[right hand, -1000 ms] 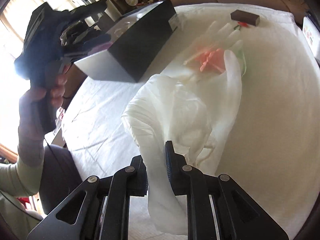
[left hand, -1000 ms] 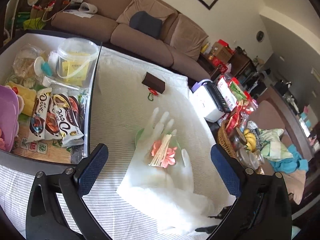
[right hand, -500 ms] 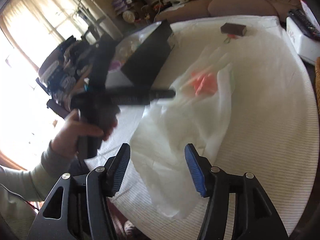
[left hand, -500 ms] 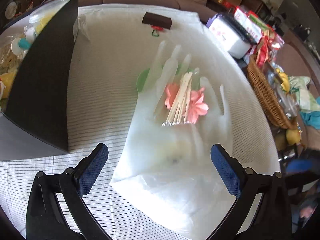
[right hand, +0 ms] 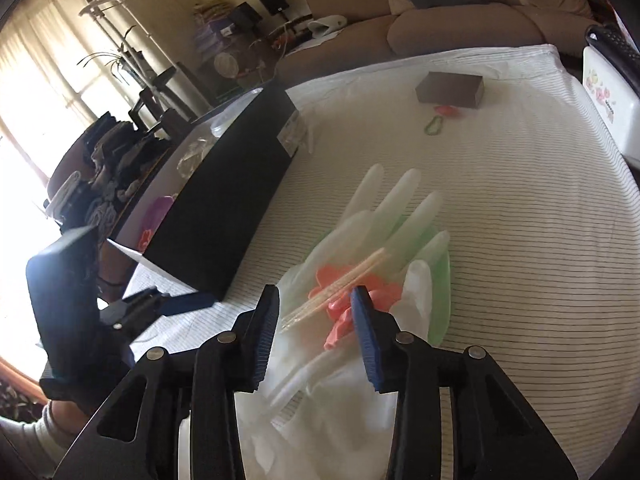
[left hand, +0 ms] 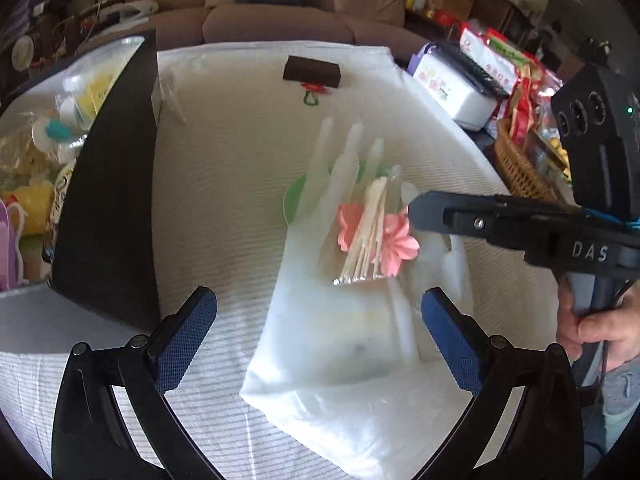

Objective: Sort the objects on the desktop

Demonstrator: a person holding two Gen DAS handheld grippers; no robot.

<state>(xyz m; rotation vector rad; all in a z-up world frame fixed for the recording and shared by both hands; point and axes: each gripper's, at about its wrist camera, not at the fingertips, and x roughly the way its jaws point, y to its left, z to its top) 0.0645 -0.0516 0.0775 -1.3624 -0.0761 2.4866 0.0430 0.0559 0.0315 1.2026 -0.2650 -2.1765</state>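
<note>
Both grippers over the glove pile on the bench, nothing gripped.
Right gripper point(right hand: 316, 312) jaws closing, straddling toothpick bundle point(right hand: 336, 288) and pink paper flower point(right hand: 344, 316) atop clear gloves point(right hand: 384, 208); pads not pressing yet. Left gripper point(left hand: 318, 316) jaws wide open above gloves. Black box point(left hand: 108, 208) left, brown block point(left hand: 312, 72) far side.

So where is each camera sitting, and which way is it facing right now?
Left wrist: on the left gripper, angled down over the plastic gloves toward the sofa; the hand holding the right gripper shows at right.
Right wrist: on the right gripper, jaws closing above the toothpick packet without touching it; the other handheld unit shows at left.
Shared: gloves, pink paper flower, black box, brown box.
</note>
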